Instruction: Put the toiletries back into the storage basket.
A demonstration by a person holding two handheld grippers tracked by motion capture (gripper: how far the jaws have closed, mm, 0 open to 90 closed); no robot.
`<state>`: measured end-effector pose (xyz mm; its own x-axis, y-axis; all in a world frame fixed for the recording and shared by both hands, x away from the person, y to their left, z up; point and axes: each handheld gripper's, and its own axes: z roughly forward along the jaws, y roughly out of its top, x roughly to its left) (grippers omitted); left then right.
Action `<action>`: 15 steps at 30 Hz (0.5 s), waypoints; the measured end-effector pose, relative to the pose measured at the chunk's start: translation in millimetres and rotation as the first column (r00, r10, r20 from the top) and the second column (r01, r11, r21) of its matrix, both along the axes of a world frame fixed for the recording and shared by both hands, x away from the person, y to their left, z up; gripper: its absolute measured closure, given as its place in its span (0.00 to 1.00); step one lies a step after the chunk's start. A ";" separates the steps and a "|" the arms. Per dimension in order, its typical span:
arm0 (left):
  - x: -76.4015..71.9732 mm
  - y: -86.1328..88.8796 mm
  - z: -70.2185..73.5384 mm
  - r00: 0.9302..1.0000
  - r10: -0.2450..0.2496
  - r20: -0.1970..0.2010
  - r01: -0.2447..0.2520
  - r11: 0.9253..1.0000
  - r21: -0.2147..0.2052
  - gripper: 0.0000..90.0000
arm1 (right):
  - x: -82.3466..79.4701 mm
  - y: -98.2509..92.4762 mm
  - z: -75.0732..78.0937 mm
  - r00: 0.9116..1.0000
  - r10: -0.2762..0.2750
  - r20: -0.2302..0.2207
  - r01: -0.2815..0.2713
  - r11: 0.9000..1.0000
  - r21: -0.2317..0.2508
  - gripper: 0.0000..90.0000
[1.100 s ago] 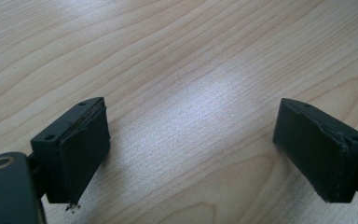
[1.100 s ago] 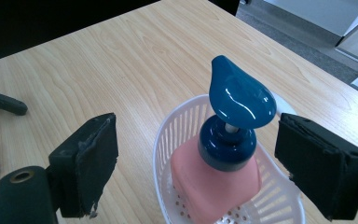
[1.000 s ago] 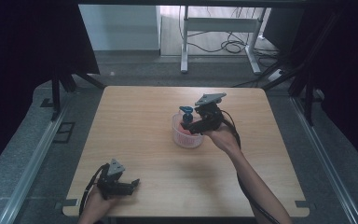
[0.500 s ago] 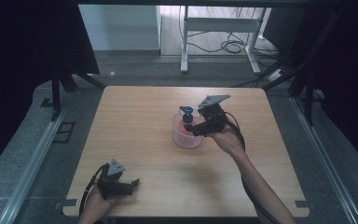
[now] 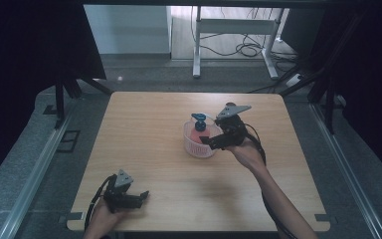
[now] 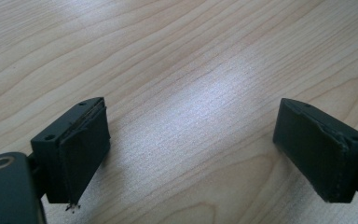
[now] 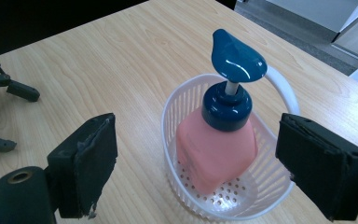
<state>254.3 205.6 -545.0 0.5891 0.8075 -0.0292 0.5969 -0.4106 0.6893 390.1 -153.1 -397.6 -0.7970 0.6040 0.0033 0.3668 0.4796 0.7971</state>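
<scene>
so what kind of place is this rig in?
Likely a lab or recording workspace, not a home: a bare wooden table ringed by dark curtains, loose cables on the floor by a metal stand behind, and a person's right gripper by a staged soap bottle in a white basket.

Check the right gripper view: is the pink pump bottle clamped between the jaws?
No: the pink pump bottle stands in the white basket, with the right gripper open and both jaws clear of it.

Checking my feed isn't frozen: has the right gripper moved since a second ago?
Yes, slightly. The right gripper has drawn back from above the white basket toward its near right side, jaws open.
</scene>
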 end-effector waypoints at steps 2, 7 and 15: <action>0.0 0.0 0.0 1.000 0.000 0.000 0.000 1.000 0.000 0.12 | -2.0 -1.1 -0.2 1.000 0.000 0.000 0.000 1.000 -0.003 0.14; -0.2 -0.1 0.0 1.000 0.002 -0.001 -0.002 1.000 -0.001 0.12 | -7.2 -3.7 -1.3 1.000 0.002 -0.003 -0.002 1.000 -0.003 0.14; -0.1 -0.1 0.0 1.000 0.001 -0.001 -0.001 1.000 -0.001 0.12 | -16.6 -10.1 -5.0 1.000 0.005 -0.005 -0.005 1.000 0.000 0.14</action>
<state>254.1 205.5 -545.0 0.5880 0.8083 -0.0304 0.5981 -0.4092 0.6891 373.5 -163.2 -402.7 -0.7997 0.6003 0.0072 0.3682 0.4809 0.7957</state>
